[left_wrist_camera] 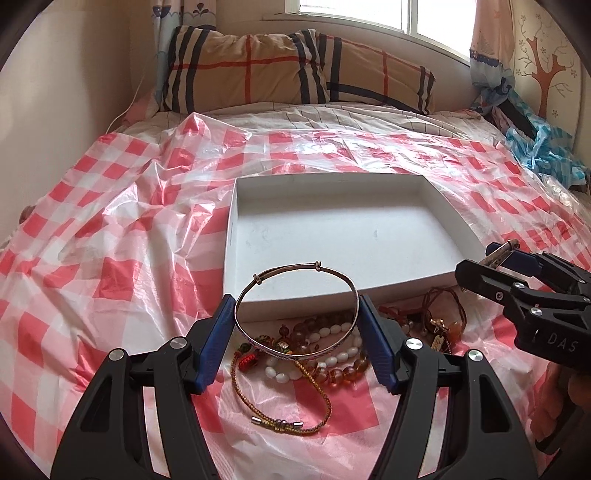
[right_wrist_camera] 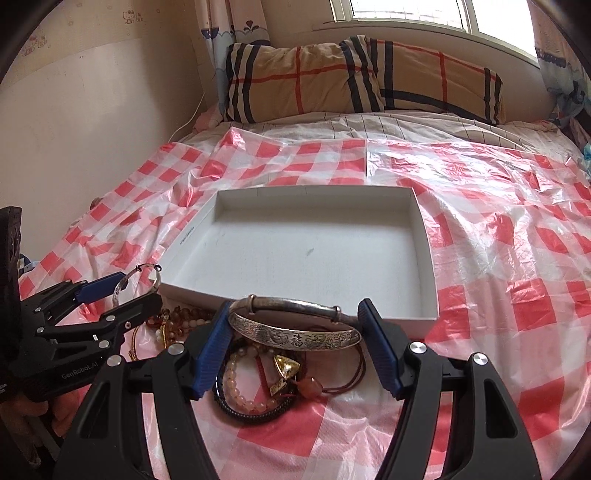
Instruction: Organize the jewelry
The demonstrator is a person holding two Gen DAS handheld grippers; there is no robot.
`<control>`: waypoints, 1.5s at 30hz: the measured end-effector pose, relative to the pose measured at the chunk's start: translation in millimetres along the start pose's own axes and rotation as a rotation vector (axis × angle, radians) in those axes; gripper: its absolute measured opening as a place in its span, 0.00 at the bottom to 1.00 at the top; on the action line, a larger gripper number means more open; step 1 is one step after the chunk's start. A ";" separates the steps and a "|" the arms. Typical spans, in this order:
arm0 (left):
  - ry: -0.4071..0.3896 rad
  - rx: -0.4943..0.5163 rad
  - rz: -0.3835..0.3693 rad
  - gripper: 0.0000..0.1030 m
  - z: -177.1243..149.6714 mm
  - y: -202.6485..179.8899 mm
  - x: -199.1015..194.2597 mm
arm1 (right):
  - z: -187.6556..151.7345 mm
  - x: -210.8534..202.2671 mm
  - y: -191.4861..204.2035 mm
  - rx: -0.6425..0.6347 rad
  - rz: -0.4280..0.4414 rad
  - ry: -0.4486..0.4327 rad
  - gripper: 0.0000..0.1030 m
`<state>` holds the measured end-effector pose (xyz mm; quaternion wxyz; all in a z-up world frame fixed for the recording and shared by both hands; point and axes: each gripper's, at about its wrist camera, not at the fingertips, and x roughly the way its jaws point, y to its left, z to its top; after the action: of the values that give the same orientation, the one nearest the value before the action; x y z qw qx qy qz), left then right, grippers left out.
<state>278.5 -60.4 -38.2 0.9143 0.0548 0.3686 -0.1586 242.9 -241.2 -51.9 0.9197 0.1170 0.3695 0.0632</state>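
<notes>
Bed (left_wrist_camera: pixel 110 295) fills both views, spread with a crinkled, glossy plastic sheet (left_wrist_camera: pixel 122 229) in red and white checks; under it lies a pale lined bedcover. At 12 o'clock two tan plaid pillows (left_wrist_camera: pixel 295 70) lean on the wall below a bright window (left_wrist_camera: pixel 369 14), with printed curtains at 11 and 1 o'clock.

Mid-bed sits a shallow white cardboard tray (left_wrist_camera: pixel 236 236), rectangular, with low walls and a bare floor. Just beside its near wall, at 6 o'clock, lies a heap of jewelry (left_wrist_camera: pixel 332 350): white oval beads, amber round beads, red cords and a gold braided cord (left_wrist_camera: pixel 317 391) with metal ends.

Left gripper (left_wrist_camera: pixel 297 325) has its blue ribbed fingers (left_wrist_camera: pixel 218 332) clamped on a thin bangle (left_wrist_camera: pixel 295 291), a slim metal hoop with two small sliders and a patterned lower half, lifted above the heap at the tray's near edge.

Right gripper (right_wrist_camera: pixel 293 332) has its fingers (right_wrist_camera: pixel 212 339) clamped on a silver bangle (right_wrist_camera: pixel 295 330), broad, engraved and dull-shiny, lifted over a dark bracelet, pale beads and a gold charm, just short of the tray's (right_wrist_camera: pixel 428 236) near wall
</notes>
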 end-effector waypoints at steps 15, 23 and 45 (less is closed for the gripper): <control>-0.006 0.007 -0.004 0.61 40.5 -8.5 45.9 | 33.3 45.5 -7.3 -0.004 -0.029 -0.021 0.64; 0.041 -0.024 0.004 0.62 38.5 -3.5 76.1 | 33.8 62.9 -13.2 0.000 -0.068 0.008 0.71; 0.006 0.029 0.079 0.85 24.0 -15.8 55.9 | 36.4 46.8 0.8 -0.068 -0.137 -0.031 0.83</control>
<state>326.8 -94.5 -59.2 0.9179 0.0829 0.3665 -0.1276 301.8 -237.0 -57.4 0.9310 0.0612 0.3598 0.0107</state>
